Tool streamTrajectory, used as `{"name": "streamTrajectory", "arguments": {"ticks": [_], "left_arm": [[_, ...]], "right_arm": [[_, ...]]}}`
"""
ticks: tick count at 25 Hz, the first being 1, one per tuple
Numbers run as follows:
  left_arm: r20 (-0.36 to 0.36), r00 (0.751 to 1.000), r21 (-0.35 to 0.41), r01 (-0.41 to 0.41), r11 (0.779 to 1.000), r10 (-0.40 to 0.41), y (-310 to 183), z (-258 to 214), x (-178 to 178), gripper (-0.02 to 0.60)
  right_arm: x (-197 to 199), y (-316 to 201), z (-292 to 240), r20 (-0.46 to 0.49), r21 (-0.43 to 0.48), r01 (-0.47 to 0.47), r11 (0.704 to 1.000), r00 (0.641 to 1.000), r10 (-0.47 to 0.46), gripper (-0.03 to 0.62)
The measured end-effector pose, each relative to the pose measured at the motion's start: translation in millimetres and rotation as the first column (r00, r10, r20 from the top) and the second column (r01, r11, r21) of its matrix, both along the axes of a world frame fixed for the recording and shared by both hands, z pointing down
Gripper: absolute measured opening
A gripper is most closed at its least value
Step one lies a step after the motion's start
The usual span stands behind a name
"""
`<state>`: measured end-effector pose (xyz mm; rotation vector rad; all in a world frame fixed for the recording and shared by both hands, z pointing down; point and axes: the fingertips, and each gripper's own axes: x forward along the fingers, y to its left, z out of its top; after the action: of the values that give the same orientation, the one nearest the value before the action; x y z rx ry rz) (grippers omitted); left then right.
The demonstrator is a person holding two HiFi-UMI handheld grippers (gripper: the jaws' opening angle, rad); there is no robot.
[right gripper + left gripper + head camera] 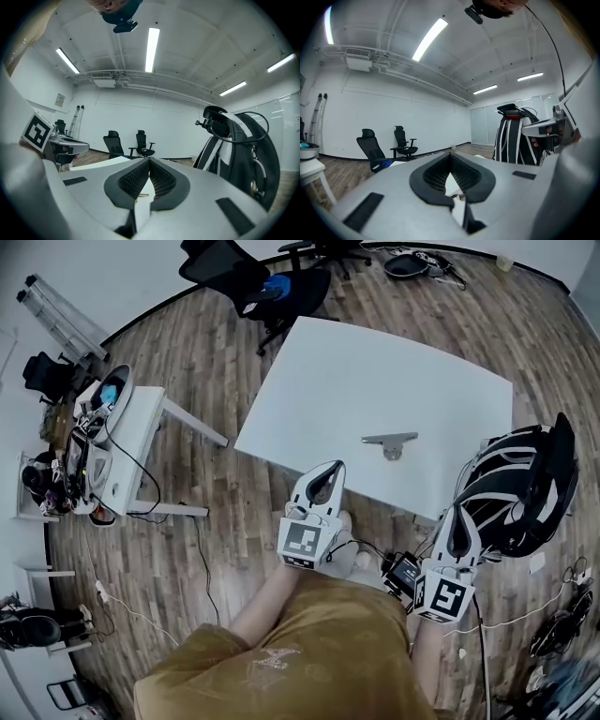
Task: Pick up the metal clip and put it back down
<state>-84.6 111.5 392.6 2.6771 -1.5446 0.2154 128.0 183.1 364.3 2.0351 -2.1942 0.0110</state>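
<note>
The metal clip (389, 442) sits flat on the white table (319, 381), well apart from the left gripper (331, 468) and right gripper (459, 521) — both pinched closed, empty. Going in like that would probably just shove it away — jaws need opening first.

A white table (375, 381) stands on a wood floor (216, 362), with 2 black chairs (234, 273) beyond it and a cluttered desk (141, 427) aside. Strip lights (152, 42) line the white ceiling.
</note>
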Motion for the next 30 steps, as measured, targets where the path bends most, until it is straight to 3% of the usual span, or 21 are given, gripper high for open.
{"name": "streamTrajectory", "arguments": {"ticks": [8,15,22,27,30], "left_arm": [[0.004,0.999,-0.001,-0.038,0.999,0.038,-42.1,2.9,11.0,0.006],[-0.006,0.998,-0.008,-0.066,0.998,0.066,-81.4,5.8,13.1,0.006],[-0.022,0.997,-0.017,-0.072,0.997,0.071,-109.1,9.0,7.2,0.006],[-0.024,0.997,-0.023,-0.079,0.997,0.079,-119.6,13.9,5.6,0.006],[-0.022,0.997,-0.030,-0.080,0.996,0.079,-122.7,15.3,6.2,0.006]], "right_arm": [[3.0,-38.7,-1.1,0.021,0.031,-0.022,0.999,1.000,0.022,0.009],[4.1,-69.6,10.0,0.023,-0.004,-0.060,0.998,0.998,0.061,0.009],[-6.0,-92.9,8.7,0.038,0.012,-0.016,1.000,0.999,0.015,0.009],[-12.0,-103.2,7.0,0.132,0.019,0.021,1.000,0.991,-0.023,0.009],[-12.9,-107.6,10.0,0.128,0.003,0.026,1.000,0.991,-0.026,0.010]]}}
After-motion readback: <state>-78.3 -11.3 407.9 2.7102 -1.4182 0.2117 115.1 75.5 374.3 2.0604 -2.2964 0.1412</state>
